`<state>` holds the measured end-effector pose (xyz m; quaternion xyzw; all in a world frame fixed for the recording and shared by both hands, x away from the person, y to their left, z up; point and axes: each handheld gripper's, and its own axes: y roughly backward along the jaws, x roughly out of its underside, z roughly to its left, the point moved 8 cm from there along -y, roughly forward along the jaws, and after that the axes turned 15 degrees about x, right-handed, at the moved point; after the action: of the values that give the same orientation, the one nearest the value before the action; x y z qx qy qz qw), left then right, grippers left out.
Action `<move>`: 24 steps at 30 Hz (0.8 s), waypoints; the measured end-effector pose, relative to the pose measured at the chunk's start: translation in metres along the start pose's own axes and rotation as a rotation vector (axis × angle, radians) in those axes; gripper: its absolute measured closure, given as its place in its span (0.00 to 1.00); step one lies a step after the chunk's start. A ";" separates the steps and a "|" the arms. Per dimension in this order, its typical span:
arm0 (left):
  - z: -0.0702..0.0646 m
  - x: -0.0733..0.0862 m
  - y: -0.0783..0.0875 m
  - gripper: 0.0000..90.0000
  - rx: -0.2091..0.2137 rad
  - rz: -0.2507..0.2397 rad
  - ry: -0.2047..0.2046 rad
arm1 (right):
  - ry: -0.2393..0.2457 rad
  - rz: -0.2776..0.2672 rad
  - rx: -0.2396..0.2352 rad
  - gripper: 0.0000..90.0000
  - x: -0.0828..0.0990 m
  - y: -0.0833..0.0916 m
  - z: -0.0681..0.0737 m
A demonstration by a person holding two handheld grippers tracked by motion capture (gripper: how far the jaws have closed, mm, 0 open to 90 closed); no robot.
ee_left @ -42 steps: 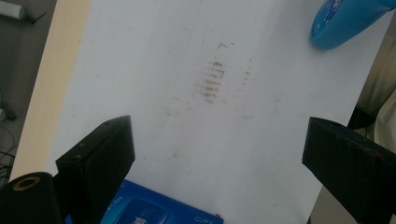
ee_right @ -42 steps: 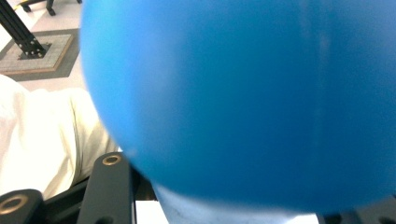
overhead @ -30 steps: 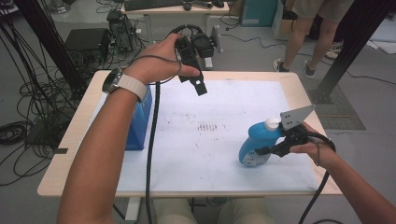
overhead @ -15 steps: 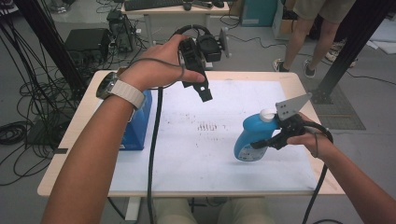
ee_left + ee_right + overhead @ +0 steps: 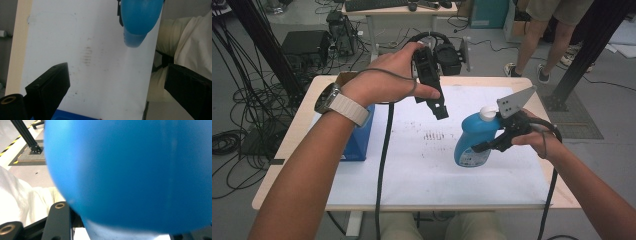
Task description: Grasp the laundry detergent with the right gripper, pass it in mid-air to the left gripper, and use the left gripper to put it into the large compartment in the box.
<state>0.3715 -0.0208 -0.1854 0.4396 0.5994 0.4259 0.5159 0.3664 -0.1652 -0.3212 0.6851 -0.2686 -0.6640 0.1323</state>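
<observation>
Blue bottle [image 5: 475,137] with white cap [image 5: 487,114], clamped in the right tongs [image 5: 492,145] and tilted above the white sheet [image 5: 422,165], toward the right edge of the desk [image 5: 287,145]. Left tongs [image 5: 439,107] raised over the far middle of the desk, jaws just opened wide, nothing between them; bottle base ahead in the left gripper view [image 5: 138,20]. Blue box [image 5: 359,137] standing near the left edge. Step judged in hand: lifting and presenting the bottle. Next move, as judged: bringing the empty left tongs onto the cap or body while keeping the right grip firm
</observation>
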 end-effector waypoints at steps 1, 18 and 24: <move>-0.001 0.000 0.000 0.07 0.000 -0.001 -0.003 | 0.011 -0.001 -0.002 0.48 -0.002 -0.002 -0.001; -0.011 -0.009 -0.016 0.06 0.032 -0.006 -0.014 | 0.049 0.019 0.007 0.48 -0.023 -0.015 -0.002; -0.011 -0.009 -0.020 0.06 0.037 -0.024 -0.001 | 0.052 0.033 0.018 0.48 -0.025 -0.020 -0.002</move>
<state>0.3591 -0.0348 -0.2018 0.4422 0.6122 0.4083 0.5128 0.3729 -0.1356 -0.3103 0.6989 -0.2824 -0.6411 0.1442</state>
